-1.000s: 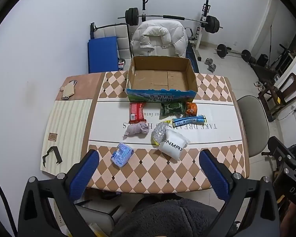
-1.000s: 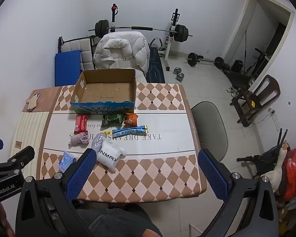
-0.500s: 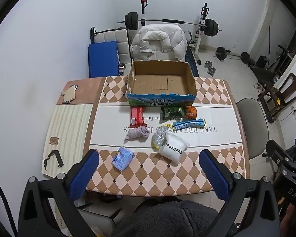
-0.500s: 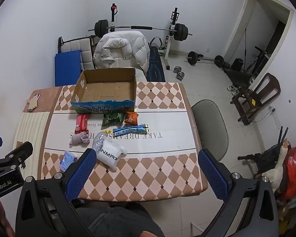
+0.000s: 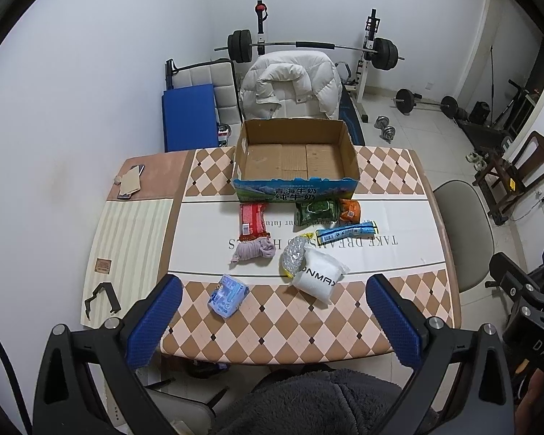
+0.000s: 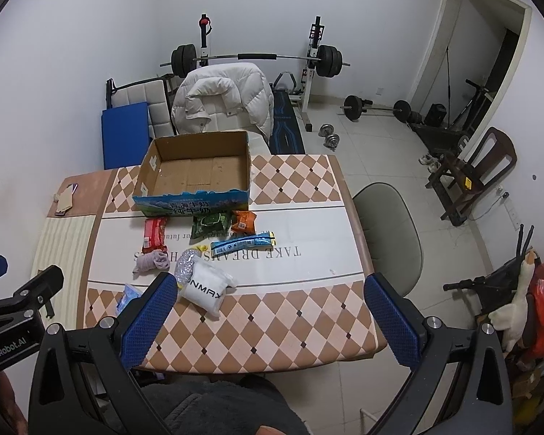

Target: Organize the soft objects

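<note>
An open, empty cardboard box (image 5: 293, 161) (image 6: 196, 174) stands at the far side of the table. In front of it lie several soft packs: a red pack (image 5: 253, 220), a green pack (image 5: 314, 212), an orange pack (image 5: 349, 211), a long blue pack (image 5: 346, 232), a mauve cloth bundle (image 5: 254, 251), a silver bag (image 5: 293, 256), a white bag (image 5: 319, 278) (image 6: 208, 286) and a light blue pack (image 5: 227, 295). My left gripper (image 5: 272, 320) and right gripper (image 6: 268, 320) are open and empty, held high above the table's near edge.
A phone and card (image 5: 130, 181) lie at the table's far left, a black clip (image 5: 101, 299) at the near left. A grey chair (image 6: 388, 232) stands to the right, a chair with a white jacket (image 5: 290, 87) behind the box. Weights cover the floor beyond.
Both views have pulled back and up slightly, so the table sits lower in frame. Nothing on the table has moved. Both grippers stay open.
</note>
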Motion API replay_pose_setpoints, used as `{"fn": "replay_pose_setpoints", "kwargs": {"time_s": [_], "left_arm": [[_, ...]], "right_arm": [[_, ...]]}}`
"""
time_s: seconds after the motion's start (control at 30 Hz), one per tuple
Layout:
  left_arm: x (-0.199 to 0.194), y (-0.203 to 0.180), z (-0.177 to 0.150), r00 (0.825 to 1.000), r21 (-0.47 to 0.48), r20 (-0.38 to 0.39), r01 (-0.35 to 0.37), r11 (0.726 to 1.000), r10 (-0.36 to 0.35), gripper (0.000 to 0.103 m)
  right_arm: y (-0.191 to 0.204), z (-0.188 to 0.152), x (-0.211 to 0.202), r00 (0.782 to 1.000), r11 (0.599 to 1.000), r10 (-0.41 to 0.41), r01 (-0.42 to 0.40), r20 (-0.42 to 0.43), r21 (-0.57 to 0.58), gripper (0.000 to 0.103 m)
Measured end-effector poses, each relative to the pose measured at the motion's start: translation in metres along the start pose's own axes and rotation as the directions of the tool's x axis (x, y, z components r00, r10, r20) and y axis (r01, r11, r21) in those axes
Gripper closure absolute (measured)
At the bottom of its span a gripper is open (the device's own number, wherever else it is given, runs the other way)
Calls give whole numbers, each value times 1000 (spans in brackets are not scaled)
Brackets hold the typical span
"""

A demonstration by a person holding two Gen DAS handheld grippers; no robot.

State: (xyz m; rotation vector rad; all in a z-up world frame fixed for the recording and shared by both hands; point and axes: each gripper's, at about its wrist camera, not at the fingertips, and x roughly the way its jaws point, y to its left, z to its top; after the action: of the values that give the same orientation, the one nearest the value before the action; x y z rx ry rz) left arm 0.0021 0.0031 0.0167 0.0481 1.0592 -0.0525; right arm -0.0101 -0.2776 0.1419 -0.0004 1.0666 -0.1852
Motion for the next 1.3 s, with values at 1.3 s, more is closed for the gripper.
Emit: {"fn": "replay_pose_setpoints", "kwargs": {"time_s": [1.3], "left_arm": [[-21, -7, 10, 999, 15, 34, -4, 1000, 3, 0]], "right_arm": [[-8, 11, -16, 1000, 1000, -9, 8, 27, 10, 0]]}}
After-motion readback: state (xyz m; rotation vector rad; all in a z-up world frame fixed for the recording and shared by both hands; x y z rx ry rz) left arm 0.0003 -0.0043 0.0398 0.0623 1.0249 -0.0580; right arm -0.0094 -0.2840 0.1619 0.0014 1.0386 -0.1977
